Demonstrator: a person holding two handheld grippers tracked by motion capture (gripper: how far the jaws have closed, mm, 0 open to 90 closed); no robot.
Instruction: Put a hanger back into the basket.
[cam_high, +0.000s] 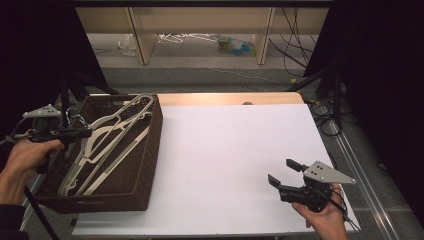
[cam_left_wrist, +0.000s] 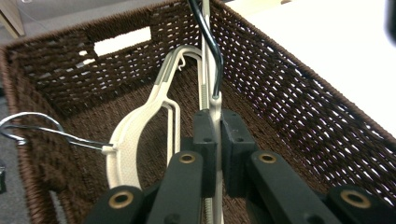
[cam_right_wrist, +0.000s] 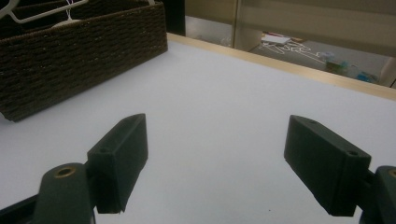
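Left gripper (cam_left_wrist: 215, 135) has its two black jaws squeezed tight on a thin cream hanger (cam_left_wrist: 208, 84). The pads press on both sides of the hanger's flat neck, right below its dark metal hook (cam_left_wrist: 209, 42). That hook curves up and away past the top of the left gripper view. The held hanger hangs inside a brown woven basket (cam_left_wrist: 289, 93). In the high view, the left gripper (cam_high: 82, 133) sits over the left edge of the basket (cam_high: 145, 165), and a hand (cam_high: 22, 160) holds it from the left.

Just beside the held hanger lies a second cream hanger (cam_left_wrist: 135, 135), leaning along the inside of the basket. Its silver wire hook (cam_left_wrist: 32, 126) sticks out toward the left wall. From above, several white hangers (cam_high: 107, 145) lie in a slanted pile in the basket, and their top ends poke over the far rim.

The basket stands on the left part of a white table (cam_high: 235, 145).

The right gripper (cam_high: 284, 172) is well apart from the basket, near the right front corner of the table. Its jaws are spread wide with nothing between them. In the right gripper view, the two black pads (cam_right_wrist: 121, 158) hover low over the bare white table, with the basket (cam_right_wrist: 70, 70) far off at the upper left.
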